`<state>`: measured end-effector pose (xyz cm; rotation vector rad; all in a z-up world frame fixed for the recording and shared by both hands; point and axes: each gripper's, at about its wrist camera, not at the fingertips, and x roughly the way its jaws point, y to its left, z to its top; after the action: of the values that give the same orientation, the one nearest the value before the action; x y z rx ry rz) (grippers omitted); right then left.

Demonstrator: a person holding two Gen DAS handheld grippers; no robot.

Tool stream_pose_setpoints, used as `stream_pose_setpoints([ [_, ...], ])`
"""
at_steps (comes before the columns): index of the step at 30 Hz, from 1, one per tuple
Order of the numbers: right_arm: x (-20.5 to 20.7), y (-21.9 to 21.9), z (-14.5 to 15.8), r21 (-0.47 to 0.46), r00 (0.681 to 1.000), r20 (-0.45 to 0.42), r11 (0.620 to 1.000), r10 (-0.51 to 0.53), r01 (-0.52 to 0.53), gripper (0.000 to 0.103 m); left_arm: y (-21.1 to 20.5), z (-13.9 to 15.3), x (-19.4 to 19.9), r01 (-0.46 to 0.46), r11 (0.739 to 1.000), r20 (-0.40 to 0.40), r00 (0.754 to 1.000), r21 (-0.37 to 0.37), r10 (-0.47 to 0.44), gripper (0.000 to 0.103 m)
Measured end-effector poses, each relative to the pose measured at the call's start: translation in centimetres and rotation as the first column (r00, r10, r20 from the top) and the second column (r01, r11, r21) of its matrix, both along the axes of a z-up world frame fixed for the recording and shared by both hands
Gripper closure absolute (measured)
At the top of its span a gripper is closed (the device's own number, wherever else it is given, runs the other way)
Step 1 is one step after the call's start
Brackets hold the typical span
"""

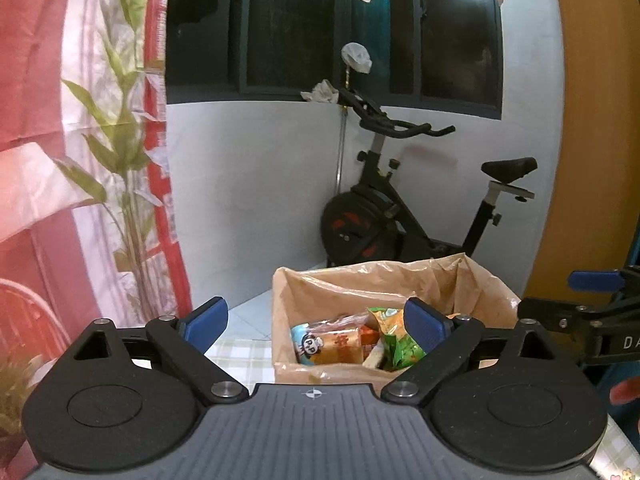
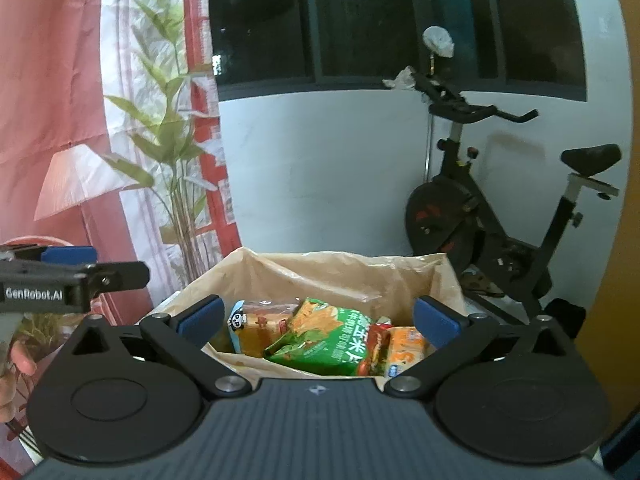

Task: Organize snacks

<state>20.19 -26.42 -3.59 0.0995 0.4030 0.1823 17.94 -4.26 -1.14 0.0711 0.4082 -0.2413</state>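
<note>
From the left wrist view, your left gripper (image 1: 316, 320) was spread wide with nothing between its blue pads, sitting just short of the brown paper bag (image 1: 472, 284). The bag stood upright on the checked counter (image 1: 240, 354), mouth open to the top, around 1 o'clock from the gripper. Inside you could see the panda bread pack (image 1: 320, 346) at the bag's 9 o'clock side and the green corn chip bag (image 1: 396, 340) toward 3 o'clock, partly hidden behind your right-hand pad. Your right gripper (image 1: 592, 300) poked in from 3 o'clock; from here I couldn't tell how open it was.

From the right wrist view, your right gripper (image 2: 316, 318) was also wide and empty, aimed down into the bag. The chip bag's long axis ran roughly 10 to 4 o'clock, tipped against the bread pack, with an orange pack (image 2: 406, 346) tucked at its 3 o'clock.

My read: the snacks were in the bag and you'd let go, so this looked like the gap between items. Next move probably calls for finding whatever's left, or straightening that leaning chip bag.
</note>
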Motion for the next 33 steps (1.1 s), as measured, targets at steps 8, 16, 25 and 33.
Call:
stream_pose_setpoints([
  [8,-3.2,-0.5,1.0,-0.031,0.999,0.039,0.999,-0.008,0.009,0.0,0.3,0.8,-2.2,-0.059,0.998,0.013,0.998,-0.004,0.059,0.007],
  [16,-4.6,-1.2,1.2,-0.03,0.998,0.04,0.999,-0.042,0.043,0.0,0.8,1.2,-3.0,-0.071,0.997,0.012,0.997,-0.024,0.071,0.007],
  [25,-5.0,-1.7,1.1,-0.016,0.997,0.038,0.998,-0.064,0.065,0.0,0.5,1.2,-3.3,-0.106,0.994,0.034,0.994,0.01,0.105,0.007],
  [33,-5.0,-1.8,1.1,-0.014,0.997,0.035,0.998,-0.068,0.068,0.0,0.8,1.3,-3.3,-0.108,0.994,0.025,0.994,-0.008,0.108,0.007],
])
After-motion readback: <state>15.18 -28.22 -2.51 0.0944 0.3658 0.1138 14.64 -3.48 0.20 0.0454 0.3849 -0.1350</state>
